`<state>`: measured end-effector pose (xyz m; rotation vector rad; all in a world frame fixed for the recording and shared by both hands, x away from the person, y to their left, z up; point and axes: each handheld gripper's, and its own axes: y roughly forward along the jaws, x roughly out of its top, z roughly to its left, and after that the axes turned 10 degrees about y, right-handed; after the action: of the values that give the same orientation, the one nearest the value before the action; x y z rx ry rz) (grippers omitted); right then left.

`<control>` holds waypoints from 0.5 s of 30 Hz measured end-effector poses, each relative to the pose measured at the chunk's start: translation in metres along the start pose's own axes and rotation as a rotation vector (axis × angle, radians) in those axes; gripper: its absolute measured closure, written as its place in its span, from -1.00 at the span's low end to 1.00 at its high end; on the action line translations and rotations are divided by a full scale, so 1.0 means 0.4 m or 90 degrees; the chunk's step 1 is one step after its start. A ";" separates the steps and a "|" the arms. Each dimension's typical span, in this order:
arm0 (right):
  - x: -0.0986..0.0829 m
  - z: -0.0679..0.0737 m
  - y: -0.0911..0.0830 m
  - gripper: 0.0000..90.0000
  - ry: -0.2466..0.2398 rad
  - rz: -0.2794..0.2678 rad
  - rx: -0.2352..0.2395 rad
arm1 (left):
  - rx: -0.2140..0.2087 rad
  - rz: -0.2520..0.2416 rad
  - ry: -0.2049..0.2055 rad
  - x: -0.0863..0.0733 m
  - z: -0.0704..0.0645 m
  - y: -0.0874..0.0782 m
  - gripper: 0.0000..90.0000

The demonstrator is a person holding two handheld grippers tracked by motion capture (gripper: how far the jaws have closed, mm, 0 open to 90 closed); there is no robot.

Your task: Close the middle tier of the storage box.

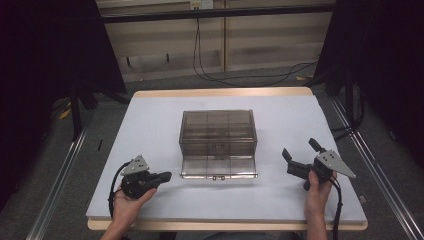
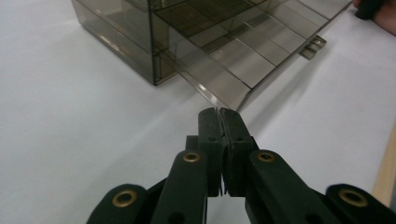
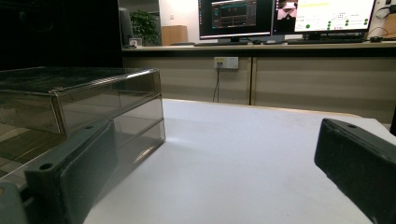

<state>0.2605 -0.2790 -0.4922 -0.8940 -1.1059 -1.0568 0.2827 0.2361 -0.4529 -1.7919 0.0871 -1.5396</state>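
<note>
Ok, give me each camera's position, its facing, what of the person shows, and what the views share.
High view: above the person's side, looking down at the table; forearms, left gripper, right gripper.
Left gripper view: over shut jaws, facing the smoky box's lowered front flap.
Right gripper view: low, between open jaws, past the box toward monitors.
All share the box.

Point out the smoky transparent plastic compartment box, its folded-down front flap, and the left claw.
Smoky transparent plastic compartment box [image 1: 218, 125]: high view, on its top panel.
Folded-down front flap [image 1: 218, 166]: high view, on the flap's flat middle.
Left claw [image 2: 219, 113]: left gripper view, at the shut jaw tips.
</note>
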 end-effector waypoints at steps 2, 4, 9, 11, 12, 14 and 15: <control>0.000 0.000 0.000 -1.00 0.000 0.000 -0.002 | -0.009 -0.001 0.002 0.003 -0.009 0.002 0.95; 0.000 0.001 0.000 -1.00 0.000 -0.002 -0.003 | -0.019 0.002 0.011 0.006 -0.014 0.003 0.97; 0.000 0.000 0.000 -1.00 0.000 -0.001 -0.002 | -0.037 0.000 0.014 0.012 -0.027 0.007 1.00; 0.000 0.000 0.000 -1.00 0.000 -0.001 -0.002 | -0.048 0.000 0.022 0.017 -0.036 0.010 1.00; 0.000 0.001 0.000 -1.00 0.000 -0.002 -0.003 | -0.051 0.000 0.022 0.018 -0.039 0.012 1.00; 0.000 0.001 0.000 -1.00 0.000 -0.002 -0.003 | -0.059 0.000 0.024 0.020 -0.045 0.015 1.00; 0.000 0.001 0.000 -1.00 0.000 -0.002 -0.003 | -0.059 0.000 0.024 0.020 -0.045 0.015 1.00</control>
<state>0.2604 -0.2787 -0.4923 -0.8965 -1.1049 -1.0630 0.2717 0.2188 -0.4500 -1.8346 0.1806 -1.5932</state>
